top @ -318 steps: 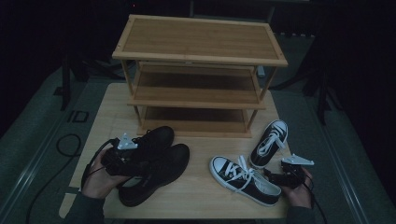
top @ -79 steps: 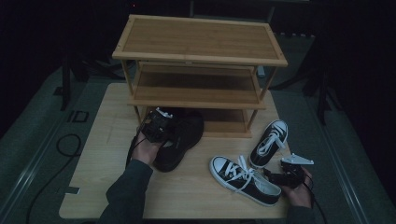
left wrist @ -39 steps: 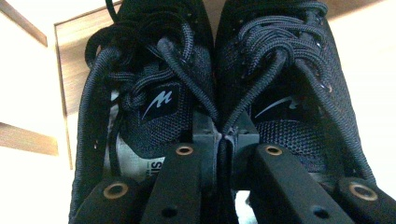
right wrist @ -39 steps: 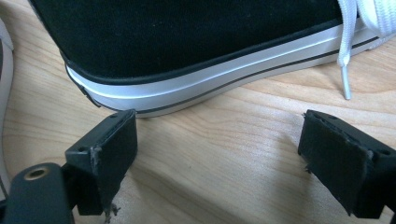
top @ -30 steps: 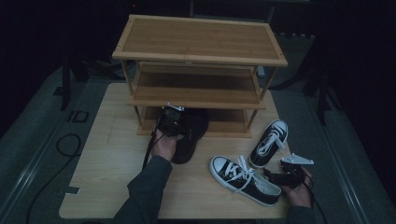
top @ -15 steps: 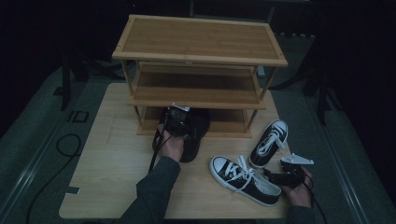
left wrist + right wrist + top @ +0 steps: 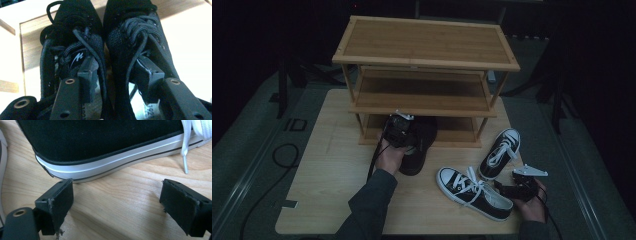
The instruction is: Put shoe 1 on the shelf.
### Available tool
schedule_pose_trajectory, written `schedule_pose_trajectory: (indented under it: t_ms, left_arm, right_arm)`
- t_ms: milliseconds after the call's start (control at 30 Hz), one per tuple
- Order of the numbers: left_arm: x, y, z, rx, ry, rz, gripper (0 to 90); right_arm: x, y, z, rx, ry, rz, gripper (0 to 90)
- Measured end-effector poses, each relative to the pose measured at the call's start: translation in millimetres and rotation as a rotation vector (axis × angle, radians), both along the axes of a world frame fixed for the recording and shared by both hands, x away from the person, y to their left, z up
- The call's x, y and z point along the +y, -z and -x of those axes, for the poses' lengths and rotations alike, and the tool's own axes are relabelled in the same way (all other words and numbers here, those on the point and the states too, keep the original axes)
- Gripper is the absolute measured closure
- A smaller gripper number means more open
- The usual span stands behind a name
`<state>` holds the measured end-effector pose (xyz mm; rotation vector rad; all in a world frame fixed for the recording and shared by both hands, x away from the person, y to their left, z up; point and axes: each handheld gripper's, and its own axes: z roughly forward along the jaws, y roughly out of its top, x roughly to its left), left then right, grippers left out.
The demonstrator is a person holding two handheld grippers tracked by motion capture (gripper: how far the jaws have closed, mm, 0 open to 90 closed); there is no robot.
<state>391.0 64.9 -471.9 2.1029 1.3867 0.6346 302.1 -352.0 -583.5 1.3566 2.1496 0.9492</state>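
Here the left gripper (image 7: 401,131) sits at the front edge of the wooden shoe rack's (image 7: 427,50) lowest shelf, at about twelve o'clock from the person's left hand (image 7: 391,157). Its jaws have just been opening and now stand spread. In the left gripper view one jaw reaches into the opening of each black lace-up shoe, and the adjoining inner sides of the pair (image 7: 105,50) lie between them with visible slack, so the pads no longer pinch anything. The two black shoes lie side by side, touching, toes pointing into the rack at twelve o'clock; in the high view their front part is under the lowest shelf while the heels (image 7: 416,162) rest on the pale wooden table (image 7: 327,170).

The right gripper (image 7: 516,190) rests low at the table's five o'clock corner, held by the right hand (image 7: 532,205). Its jaws are spread wide with bare tabletop between them. In the right gripper view the black canvas sneaker (image 7: 100,142) with its white rubber sole lies just beyond the jaw tips, not touched. A white lace end (image 7: 184,162) trails onto the wood at two o'clock of that view. The second black-and-white sneaker (image 7: 500,152) lies at about eleven o'clock from the right gripper, near the rack's right leg.
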Motion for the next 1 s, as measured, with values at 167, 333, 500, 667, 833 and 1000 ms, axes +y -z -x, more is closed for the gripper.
schedule_pose_trajectory:
  t_ms: [167,333,500,667,833,1000]
  left_arm:
    - [6.7,-1.1,3.7,0.010,0.047,-0.019,55.3]
    - [14.4,-9.5,11.0,-0.002,0.099,-0.011,58.3]
    - [19.9,-11.9,17.6,-0.010,0.153,-0.004,61.9]
    - [26.6,-13.8,25.9,-0.022,0.198,0.011,64.1]
    - [30.9,-15.7,34.5,-0.035,0.249,0.018,69.0]
    - [34.2,-17.8,45.3,-0.053,0.301,0.020,76.8]
  right_arm:
    - [0.0,0.0,0.0,0.000,0.000,0.000,11.7]
    - [0.0,0.0,0.0,0.000,0.000,0.000,11.7]
    - [0.0,0.0,0.0,0.000,0.000,0.000,11.7]
    - [0.0,0.0,0.0,0.000,0.000,0.000,11.7]
    - [0.0,0.0,0.0,0.000,0.000,0.000,11.7]
    - [0.0,0.0,0.0,0.000,0.000,0.000,11.7]
